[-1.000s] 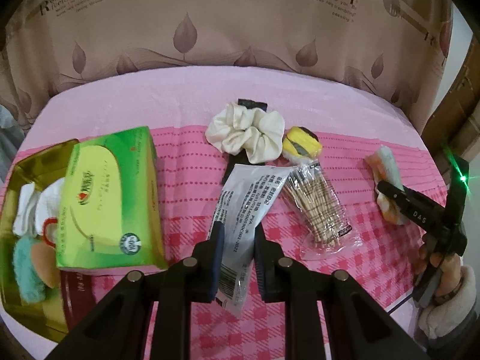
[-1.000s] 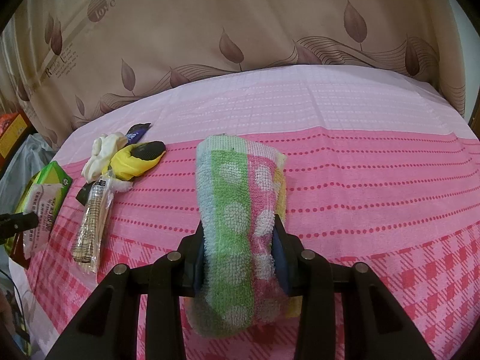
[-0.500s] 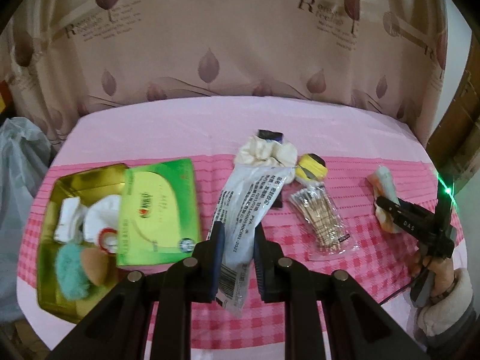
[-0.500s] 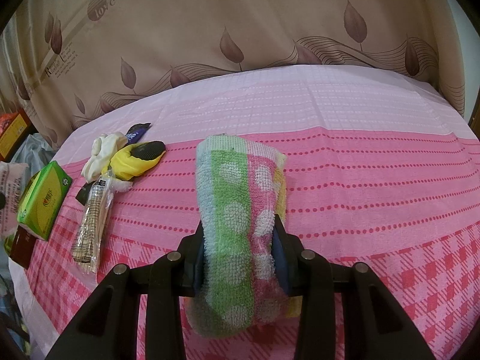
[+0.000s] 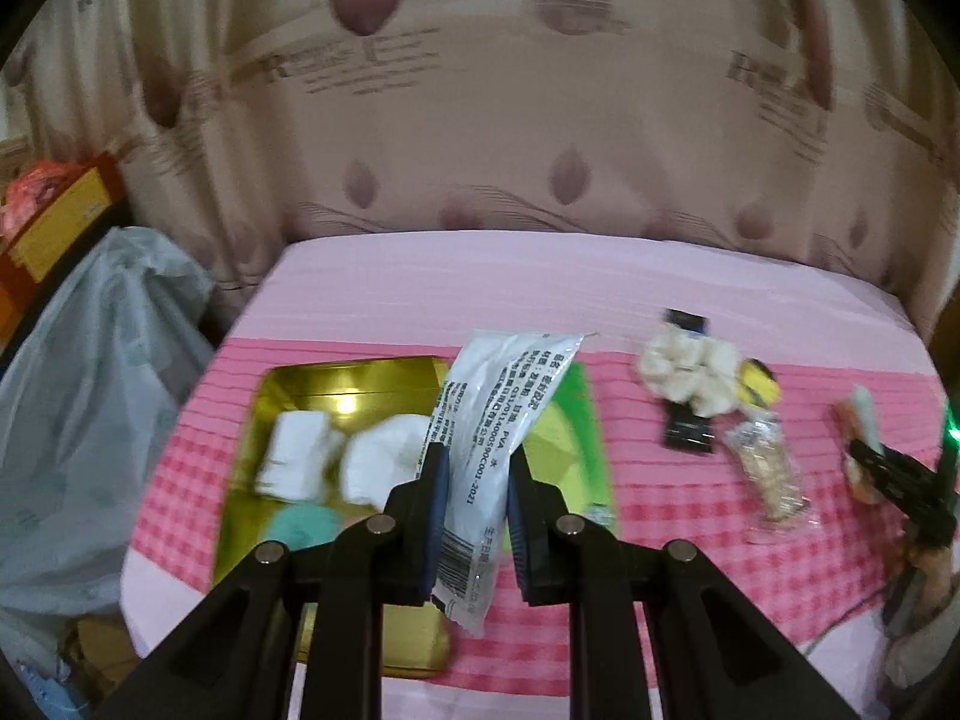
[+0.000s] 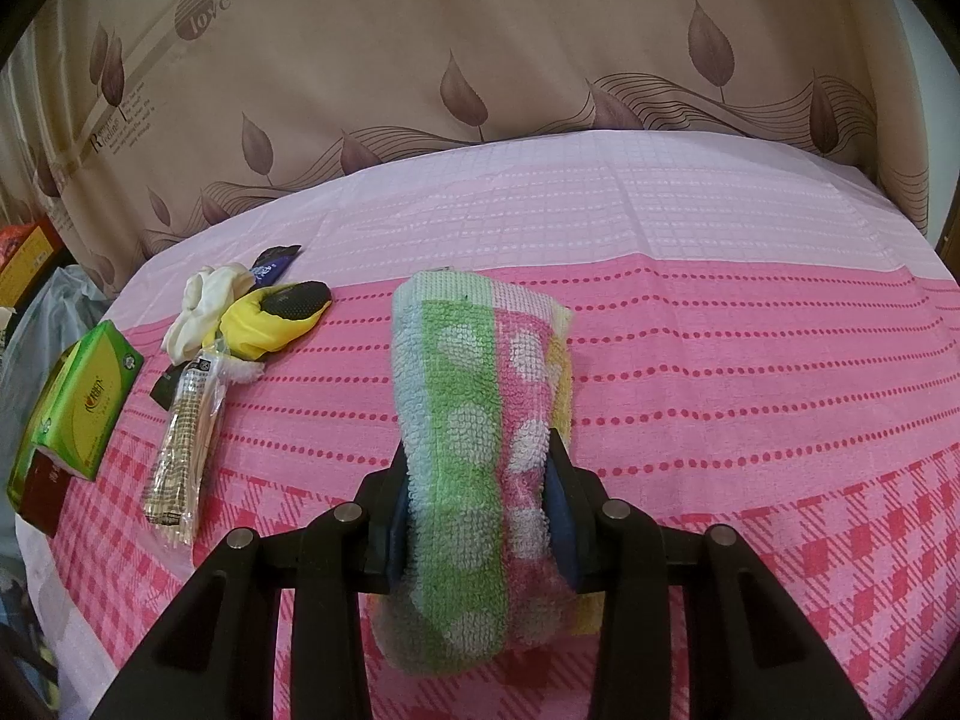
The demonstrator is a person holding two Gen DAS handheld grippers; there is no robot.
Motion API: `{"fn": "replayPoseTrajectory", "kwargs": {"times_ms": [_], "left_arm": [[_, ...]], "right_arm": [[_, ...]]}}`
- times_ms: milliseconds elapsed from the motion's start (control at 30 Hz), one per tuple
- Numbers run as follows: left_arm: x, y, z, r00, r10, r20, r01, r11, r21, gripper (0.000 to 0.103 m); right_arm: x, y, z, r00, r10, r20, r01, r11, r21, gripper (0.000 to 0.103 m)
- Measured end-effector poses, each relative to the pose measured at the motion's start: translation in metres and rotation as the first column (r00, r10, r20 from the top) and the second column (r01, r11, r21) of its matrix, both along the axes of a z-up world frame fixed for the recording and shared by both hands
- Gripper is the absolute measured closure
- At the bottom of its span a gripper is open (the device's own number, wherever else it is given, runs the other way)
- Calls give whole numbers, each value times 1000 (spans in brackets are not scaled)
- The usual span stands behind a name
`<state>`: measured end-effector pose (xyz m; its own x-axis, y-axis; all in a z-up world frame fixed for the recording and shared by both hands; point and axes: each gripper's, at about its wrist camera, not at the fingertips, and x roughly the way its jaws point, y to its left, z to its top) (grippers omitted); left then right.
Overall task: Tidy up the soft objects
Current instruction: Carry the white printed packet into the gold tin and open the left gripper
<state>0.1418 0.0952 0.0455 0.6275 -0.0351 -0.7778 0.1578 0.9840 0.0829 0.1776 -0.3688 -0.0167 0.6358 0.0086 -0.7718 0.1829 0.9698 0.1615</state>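
Note:
My left gripper (image 5: pixel 474 516) is shut on a white plastic packet (image 5: pixel 501 420) with printed text and holds it in the air over the gold tin tray (image 5: pixel 336 372). The tray holds white soft pieces (image 5: pixel 300 456) and a teal puff (image 5: pixel 303 525). A green tissue pack (image 5: pixel 585 438) lies beside the tray, partly hidden by the packet. My right gripper (image 6: pixel 483 498) is shut on a rolled striped towel (image 6: pixel 474 414) resting on the pink tablecloth (image 6: pixel 720 360).
A cream scrunchie (image 6: pixel 207 300), a yellow-and-black soft item (image 6: pixel 273 318), a dark wrapper (image 6: pixel 273 258) and a bag of cotton swabs (image 6: pixel 183 444) lie left of the towel. The green tissue pack also shows there (image 6: pixel 84 396). A grey plastic bag (image 5: pixel 90 408) hangs off the table's left edge.
My left gripper has lifted the white packet and carried it left, from beside the swabs to above the tray. My right gripper and the towel have not moved.

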Motion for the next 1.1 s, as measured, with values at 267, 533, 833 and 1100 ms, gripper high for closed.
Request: {"fn": "replayPoseTrajectory", "kwargs": {"times_ms": [267,533,833,1100], "left_arm": [[30,50,-13,993,121,-15,-120,991,61,84],[63,82,-41,979,186,-80,-180,980,86,84],[101,98,-78,958,260,-122,-242,959,147,84],[113,102,-106,943,286,-170,-256,950,180,81]], "right_arm": [[0,1,0,1000,0,0,0,1000,-3,66],[1,0,-1,1000,2,-2,-2,1000,-11,66],[2,1,-2,1000,3,-3,-3,1000,-16,66],[2,1,-3,1000,3,-5,-3,1000,-24,66]]}}
